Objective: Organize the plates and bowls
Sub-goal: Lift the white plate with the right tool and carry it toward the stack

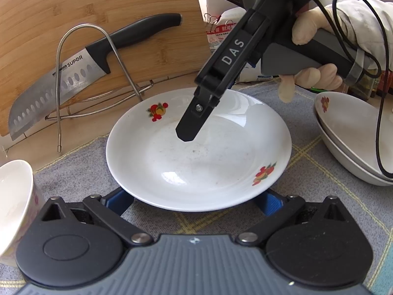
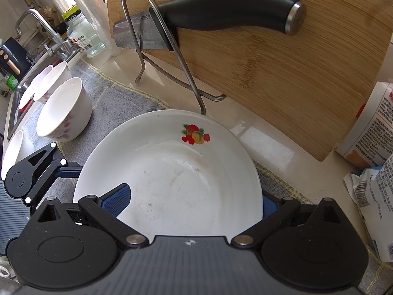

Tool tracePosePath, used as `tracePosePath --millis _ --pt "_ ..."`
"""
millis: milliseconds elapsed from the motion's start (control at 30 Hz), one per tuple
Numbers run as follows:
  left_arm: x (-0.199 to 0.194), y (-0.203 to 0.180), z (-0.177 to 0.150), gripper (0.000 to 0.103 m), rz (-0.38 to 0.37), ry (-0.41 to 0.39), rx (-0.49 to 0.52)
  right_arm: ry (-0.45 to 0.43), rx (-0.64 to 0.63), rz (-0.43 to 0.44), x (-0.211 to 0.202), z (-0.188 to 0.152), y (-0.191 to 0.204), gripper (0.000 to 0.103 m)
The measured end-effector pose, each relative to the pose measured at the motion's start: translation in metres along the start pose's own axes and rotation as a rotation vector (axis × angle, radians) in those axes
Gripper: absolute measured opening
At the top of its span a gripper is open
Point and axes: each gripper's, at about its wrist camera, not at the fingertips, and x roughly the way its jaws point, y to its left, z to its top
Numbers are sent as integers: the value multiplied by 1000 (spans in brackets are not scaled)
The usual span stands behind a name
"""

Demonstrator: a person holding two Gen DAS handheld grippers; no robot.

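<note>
A white plate [image 1: 196, 152] with fruit decals lies on the grey checked cloth [image 1: 319, 216]. My left gripper [image 1: 195, 201] is open, and its blue pads [image 1: 120, 201] sit at either side under the plate's near rim, tips hidden. A gloved hand [image 1: 312, 73] brings my right gripper [image 1: 188, 132] down from the upper right, over the plate's inside. In the right wrist view the right gripper [image 2: 191, 204] is open and straddles the plate [image 2: 176, 167]. One pad [image 2: 115, 201] lies over the plate's inside, the other is hidden behind the rim.
Two stacked white plates [image 1: 351, 142] sit at the right. Flowered white bowls [image 2: 63, 113] stand at the left by the sink [image 2: 14, 103]. Behind the plate, a wire rack [image 1: 81, 73] holds a knife [image 1: 73, 78] and a bamboo board [image 2: 294, 78]. Packets [image 2: 373, 196] lie at the right.
</note>
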Motion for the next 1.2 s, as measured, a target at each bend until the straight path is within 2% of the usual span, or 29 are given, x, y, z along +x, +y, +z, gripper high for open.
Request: tracePosePath --millis 367,800,1200 --pt "-4 4 5 102 -31 1 -7 8 9 -10 -1 -3 3 103" --pt "-17 1 9 102 -29 7 -2 -3 -1 -12 -11 -7 14 103" --pt "-55 -18 15 102 -31 -2 12 -47 -5 -19 -44 -26 36 103"
